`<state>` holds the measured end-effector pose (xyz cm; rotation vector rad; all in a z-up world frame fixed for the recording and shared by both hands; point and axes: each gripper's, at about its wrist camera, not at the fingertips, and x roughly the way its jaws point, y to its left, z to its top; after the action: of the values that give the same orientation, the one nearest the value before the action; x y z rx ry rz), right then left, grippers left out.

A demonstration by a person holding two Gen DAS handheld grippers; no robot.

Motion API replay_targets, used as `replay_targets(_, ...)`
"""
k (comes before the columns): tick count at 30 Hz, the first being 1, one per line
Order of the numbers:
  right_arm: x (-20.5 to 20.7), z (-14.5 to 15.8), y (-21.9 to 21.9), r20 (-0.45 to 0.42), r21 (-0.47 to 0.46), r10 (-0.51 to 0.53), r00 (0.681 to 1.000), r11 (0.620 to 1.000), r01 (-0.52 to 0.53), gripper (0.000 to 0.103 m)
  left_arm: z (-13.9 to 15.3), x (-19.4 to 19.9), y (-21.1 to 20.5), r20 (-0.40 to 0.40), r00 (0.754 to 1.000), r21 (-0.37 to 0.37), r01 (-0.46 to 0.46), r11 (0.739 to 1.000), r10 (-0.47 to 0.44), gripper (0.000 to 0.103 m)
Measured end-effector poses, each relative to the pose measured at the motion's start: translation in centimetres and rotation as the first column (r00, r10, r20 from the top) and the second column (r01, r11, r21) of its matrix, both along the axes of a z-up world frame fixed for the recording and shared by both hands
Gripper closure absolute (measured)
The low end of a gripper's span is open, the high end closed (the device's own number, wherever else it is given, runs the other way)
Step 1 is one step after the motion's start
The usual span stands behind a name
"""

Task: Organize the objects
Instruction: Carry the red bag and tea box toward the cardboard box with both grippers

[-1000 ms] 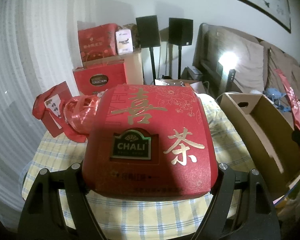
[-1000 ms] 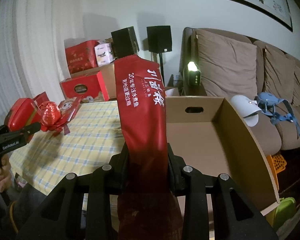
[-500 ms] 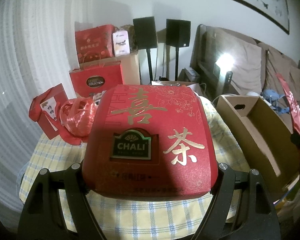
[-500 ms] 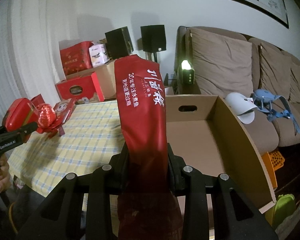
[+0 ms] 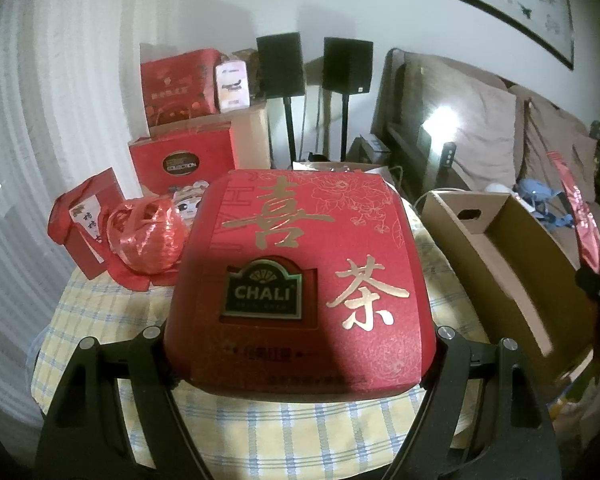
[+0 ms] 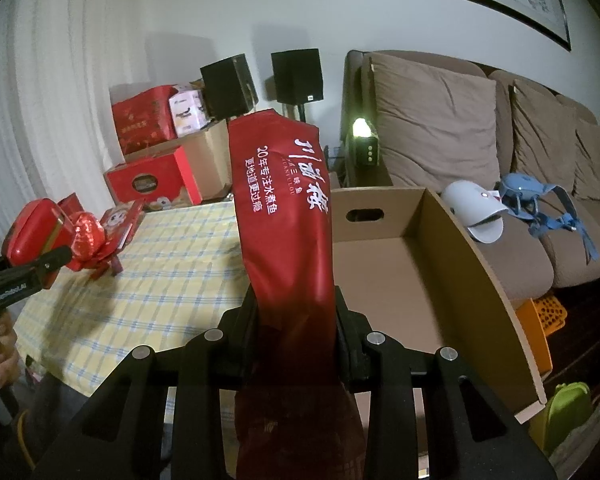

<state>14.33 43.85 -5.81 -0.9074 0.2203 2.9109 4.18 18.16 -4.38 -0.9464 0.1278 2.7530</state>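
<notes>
Both tools are loaded and held above the surface (image 5: 260, 432), a table under a yellow-and-blue checked cloth; I judge the step to be the carry toward the open brown cardboard box (image 6: 432, 280), with placing not yet begun.

Largest first. In the right wrist view the cardboard box fills the centre right of the frame, its floor bare as far as I can see. The left wrist view shows the same box only at the right edge, side-on.

The wide red CHALI tea box with gold characters (image 5: 300, 272) fills the middle of the left view. My left tool (image 5: 300, 356) stands wide, its pads pressed on the box's two sides.

The tall red foil pouch with white lettering (image 6: 288, 220) rises through frame centre in the right view. My right tool (image 6: 296, 320) is narrow, clamped on the pouch's lower part.

Only the right view shows a hand (image 6: 0, 354) at lower left, and the tea box seen edge-on. Only the left view shows the box's printed lid.

Next, I judge, each load must be brought over the cardboard box and lowered before release, the pouch first since it hangs nearer.
</notes>
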Motion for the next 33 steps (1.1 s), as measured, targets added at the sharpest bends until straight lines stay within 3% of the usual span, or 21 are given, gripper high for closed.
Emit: replay_targets(33, 0.9, -0.4, 3.7, 0.009, -0.019, -0.093, 0.996, 0.995, 0.093, 0.071, -0.1, 0.4, 2.8, 0.013, 0.998, 0.008, 0.057, 0.998, -0.057, 0.024)
